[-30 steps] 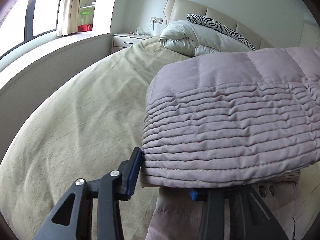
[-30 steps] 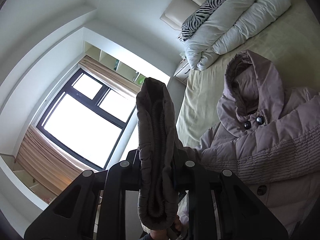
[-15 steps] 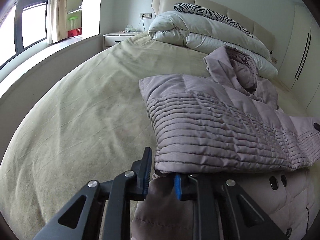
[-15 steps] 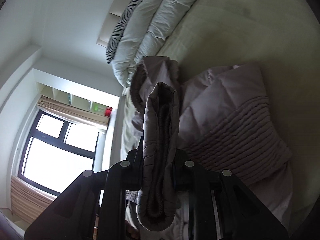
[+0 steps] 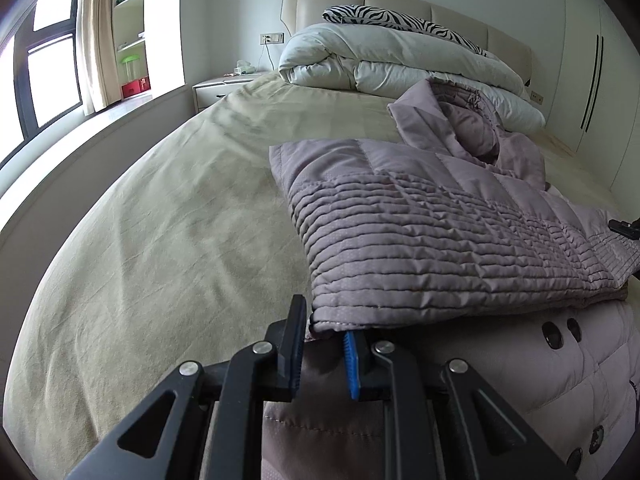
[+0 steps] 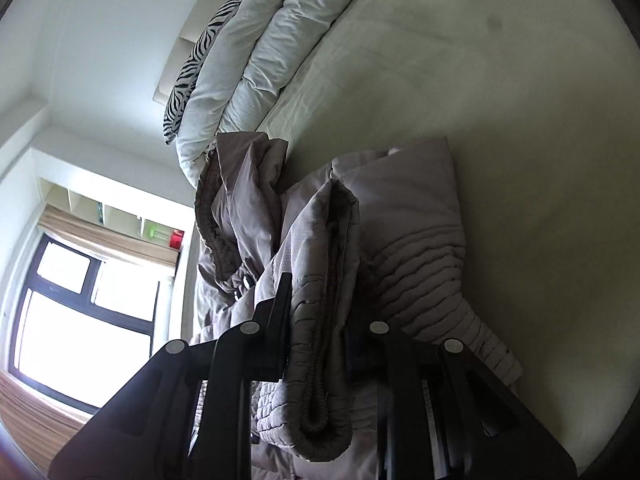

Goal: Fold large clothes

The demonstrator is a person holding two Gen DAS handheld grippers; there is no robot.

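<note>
Beige bedsheet (image 5: pixel 168 240) carries the mauve padded coat (image 5: pixel 440 232), now lying lower beside the rolled duvet (image 5: pixel 400 60). Left gripper (image 5: pixel 322 344) has released, jaws parted just short of the folded sleeve's corner. Right gripper (image 6: pixel 316 320) still clamps the cuff (image 6: pixel 320 320).

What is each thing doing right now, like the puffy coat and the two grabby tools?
Coat: lying on the bed, sleeve folded across its front.
Sleeve cuff: pinched in the right tool.
Left tool: open, at the folded sleeve's edge.
Right tool: shut on the cuff.
Duvet: rolled up by the headboard.
</note>
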